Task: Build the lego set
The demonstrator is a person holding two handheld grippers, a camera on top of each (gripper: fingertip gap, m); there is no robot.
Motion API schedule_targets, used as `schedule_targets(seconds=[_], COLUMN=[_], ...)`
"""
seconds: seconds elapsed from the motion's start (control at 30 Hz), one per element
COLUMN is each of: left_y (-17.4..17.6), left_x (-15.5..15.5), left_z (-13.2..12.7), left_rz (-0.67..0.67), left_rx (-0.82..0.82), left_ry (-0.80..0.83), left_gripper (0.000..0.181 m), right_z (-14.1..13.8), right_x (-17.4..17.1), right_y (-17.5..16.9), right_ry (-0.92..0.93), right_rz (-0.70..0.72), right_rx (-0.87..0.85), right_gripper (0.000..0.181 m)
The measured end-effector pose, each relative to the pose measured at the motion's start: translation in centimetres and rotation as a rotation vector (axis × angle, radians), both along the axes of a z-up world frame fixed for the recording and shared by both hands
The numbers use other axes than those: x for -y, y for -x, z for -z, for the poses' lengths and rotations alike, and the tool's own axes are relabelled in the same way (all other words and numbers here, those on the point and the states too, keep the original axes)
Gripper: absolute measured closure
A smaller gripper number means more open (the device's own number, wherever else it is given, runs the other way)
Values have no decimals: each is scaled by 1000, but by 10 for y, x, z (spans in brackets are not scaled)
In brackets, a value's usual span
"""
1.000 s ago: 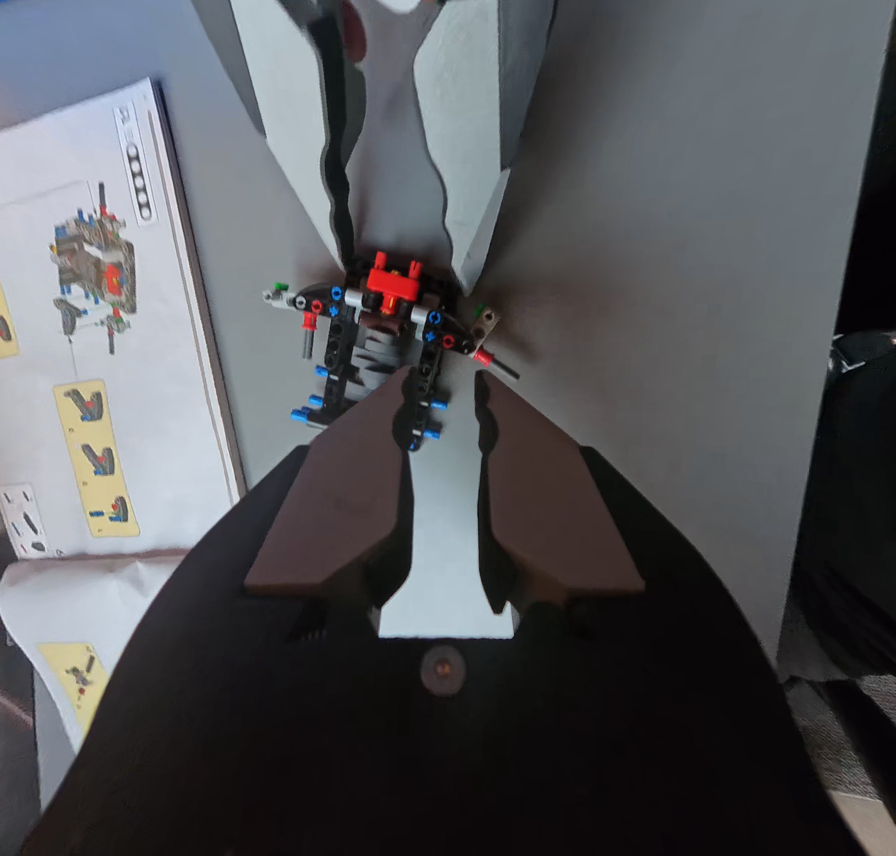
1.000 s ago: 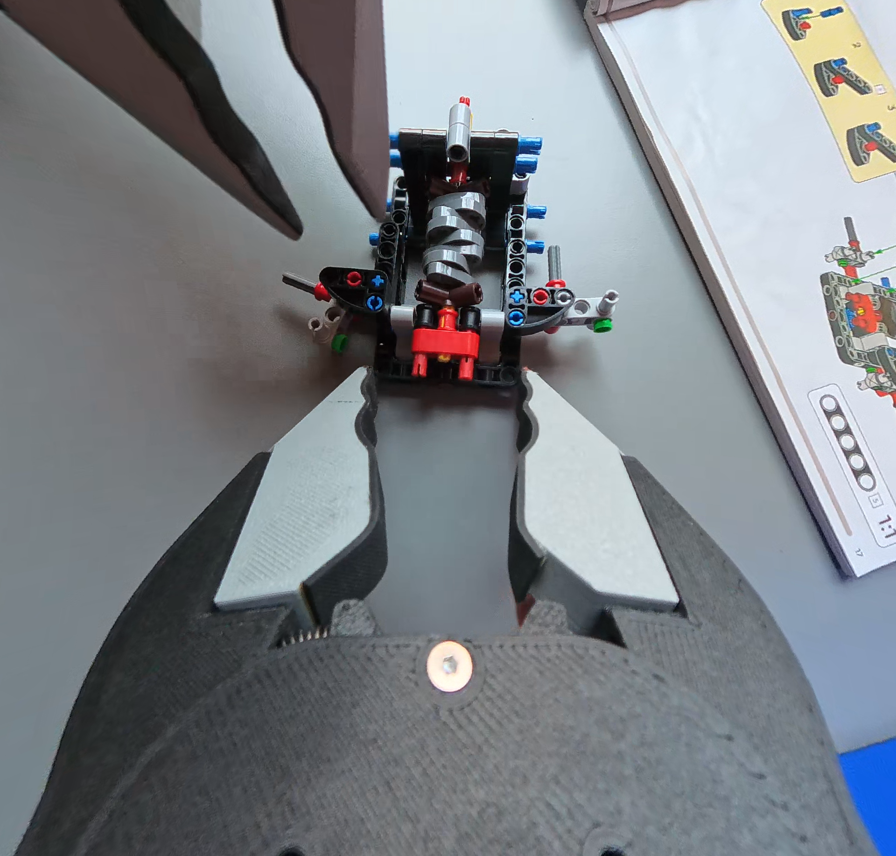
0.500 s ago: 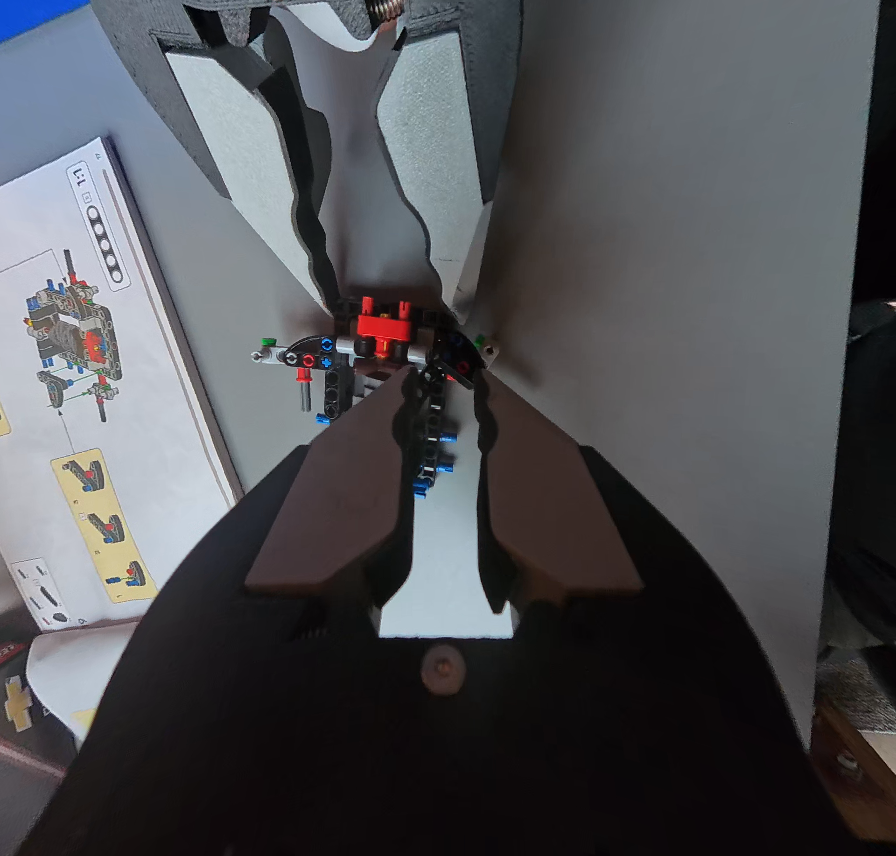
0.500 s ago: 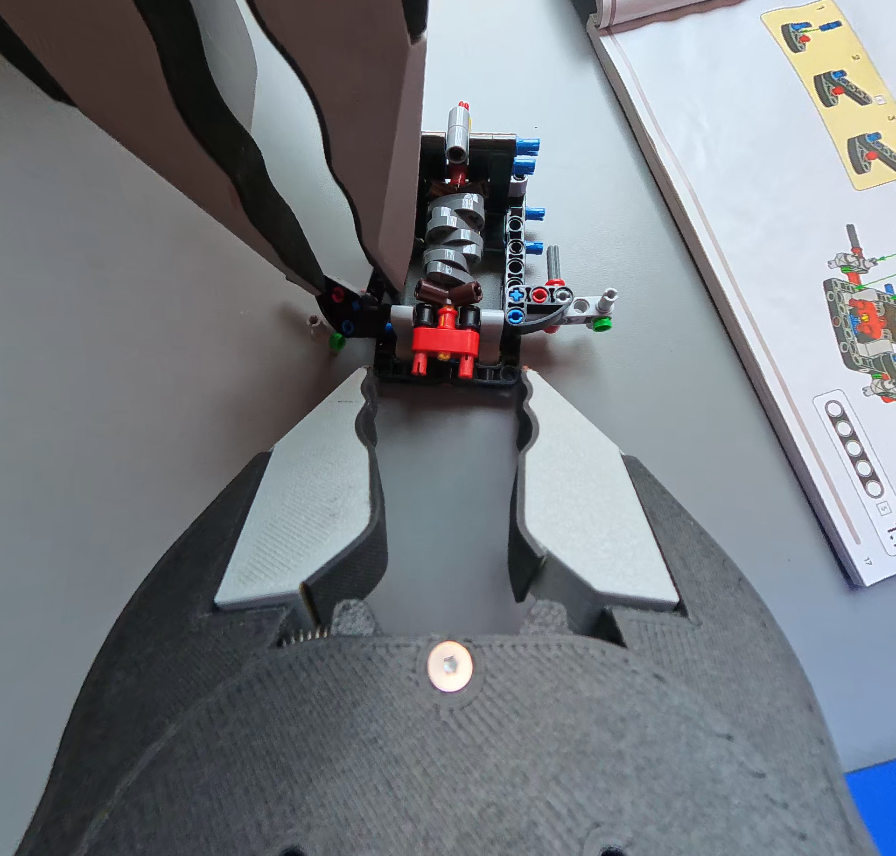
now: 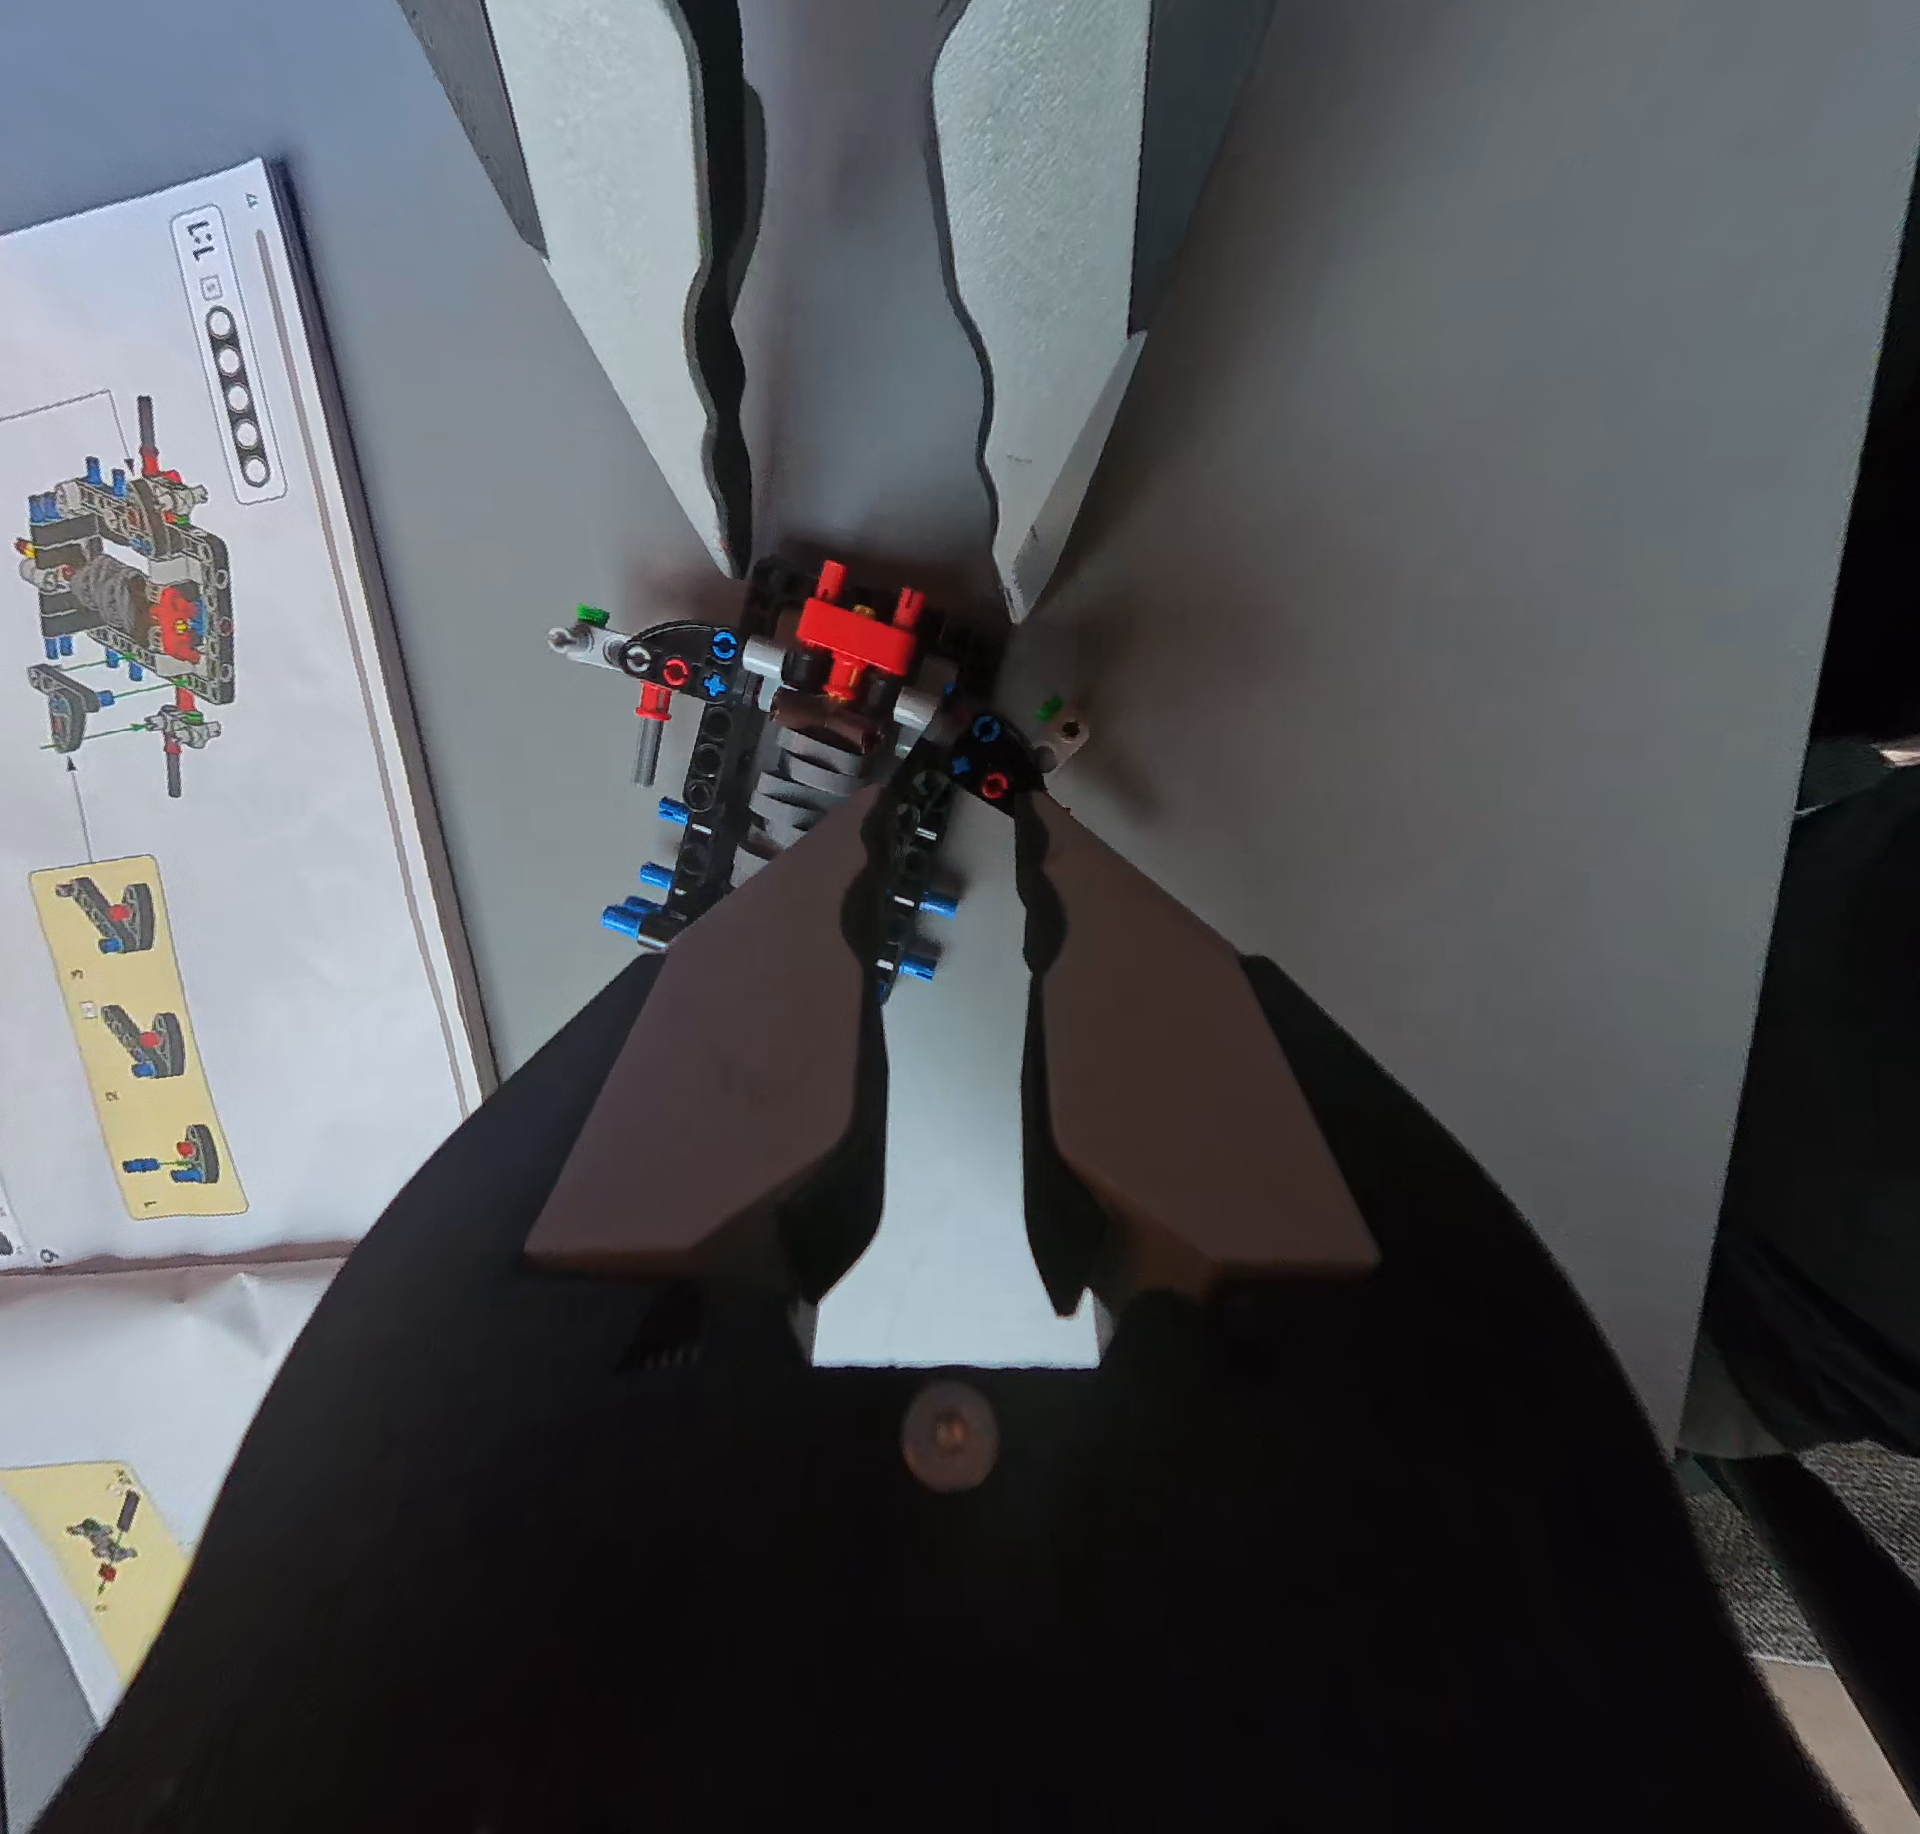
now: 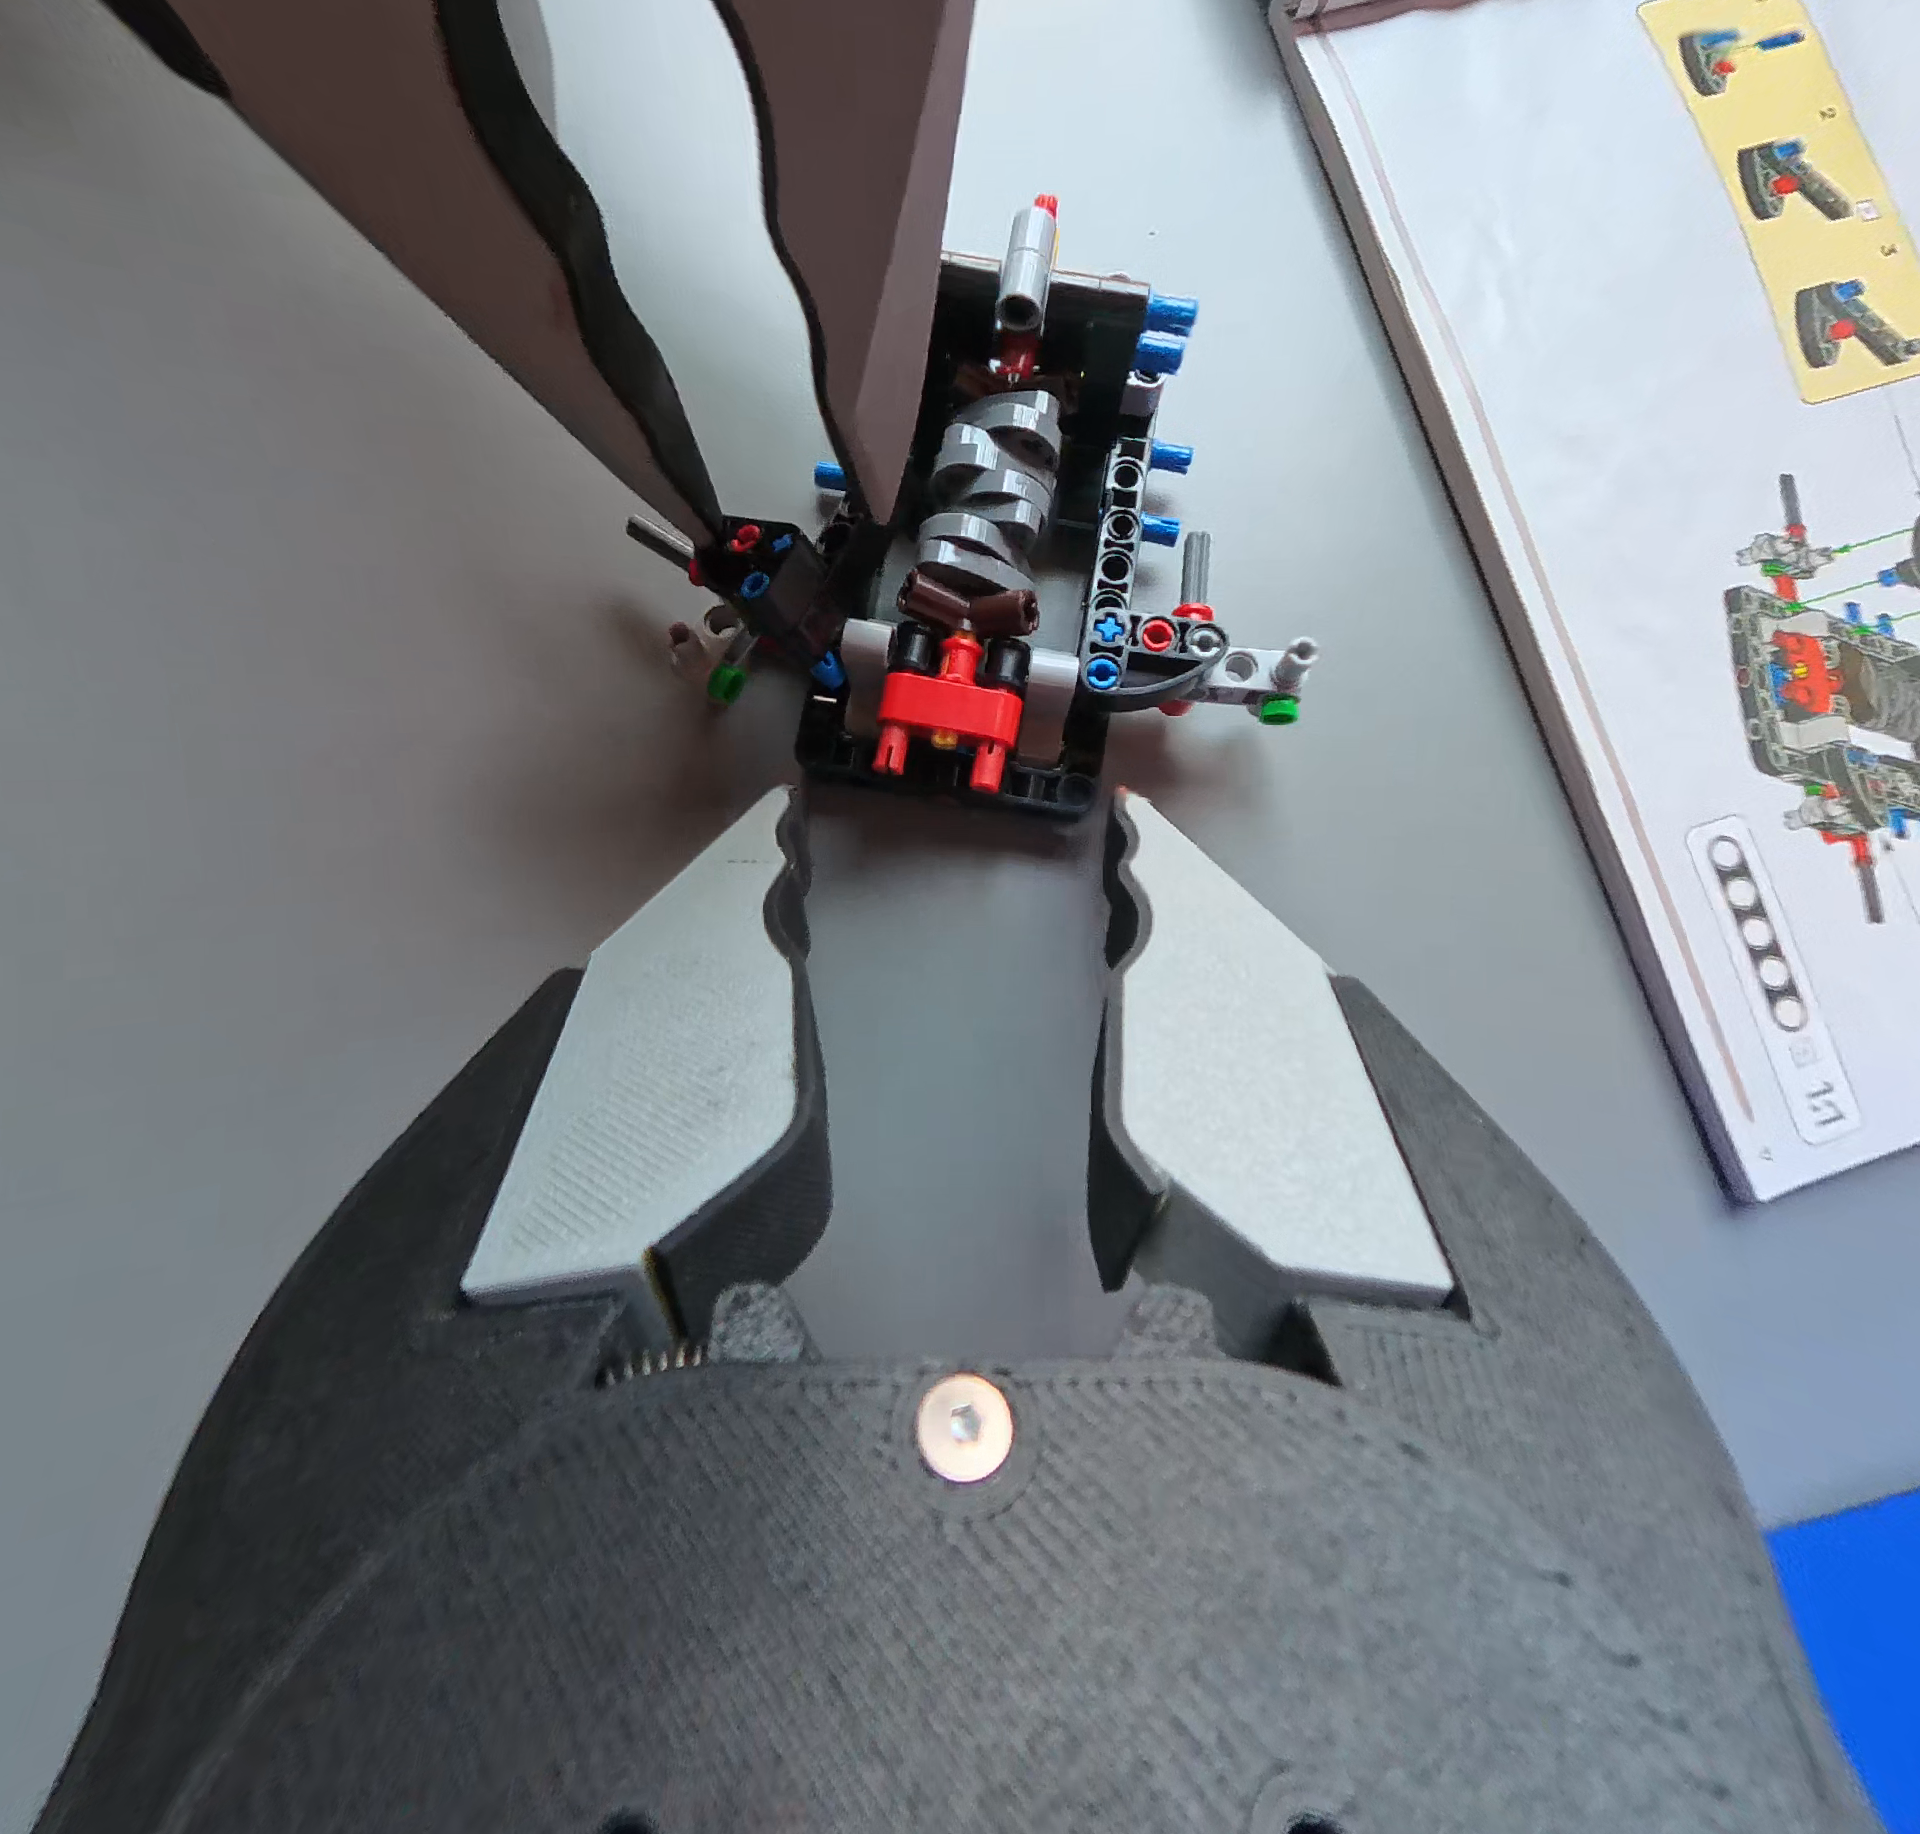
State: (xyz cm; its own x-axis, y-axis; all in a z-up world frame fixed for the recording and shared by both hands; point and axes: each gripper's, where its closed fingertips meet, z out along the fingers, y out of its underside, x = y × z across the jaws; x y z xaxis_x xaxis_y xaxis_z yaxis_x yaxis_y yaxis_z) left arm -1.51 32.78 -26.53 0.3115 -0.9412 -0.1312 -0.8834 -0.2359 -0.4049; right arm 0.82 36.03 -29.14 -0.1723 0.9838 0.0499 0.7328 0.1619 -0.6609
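Observation:
A lego model lies on the grey table: a black frame with grey crank pieces, a red part and blue pins. It also shows in the left wrist view. My right gripper is open, its grey fingertips flanking the red end of the frame; the left wrist view shows it from the far side. My left gripper, with brown fingers, is part open and straddles one side beam. Its tips sit at a black curved arm piece, which is tilted. The other curved arm lies flat.
An open instruction booklet lies beside the model, also seen in the right wrist view. The table edge runs close on the side away from the booklet, with dark things beyond. A blue surface shows at one corner. The left gripper's tips are roughly 5 cm from the right gripper's.
My left gripper has moved forward over the model's side beam, keeping the same gap. The curved arm piece on that side has tipped from flat to tilted. My right gripper has stayed put.

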Motion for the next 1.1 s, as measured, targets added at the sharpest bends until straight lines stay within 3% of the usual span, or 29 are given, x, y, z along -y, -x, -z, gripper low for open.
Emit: schedule_targets(seconds=[0.17,0.3,0.47,0.57,0.67,0.77,1.0,1.1], left_y=[-1,-2,-3,-4,-4,-4,-3,-10], left_x=[-1,-1,-2,-2,-3,-2,-5,0], left_z=[0,0,0,-1,-1,0,-1,-7], left_rz=[6,1,-1,3,6,5,11,86], left_rx=[3,13,25,27,35,41,39,68], left_ry=[-6,2,3,-2,-10,2,-16,-60], left_gripper=[163,164,164,165,167,168,166,158], right_z=[-10,-36,-24,-24,-24,-23,-23,-24], right_x=[-4,21,24,23,22,22,20,20], right_y=[-11,-1,12,14,15,16,19,19], right_ry=[-90,-123,-260,-294,-280,-265,-294,-258], right_rz=[-15,-128,-157,-167,-163,-156,-151,-143], right_rx=[6,-164,-163,-184,-187,-186,-205,-221], right_gripper=[135,153,164,179,179,167,178,178])
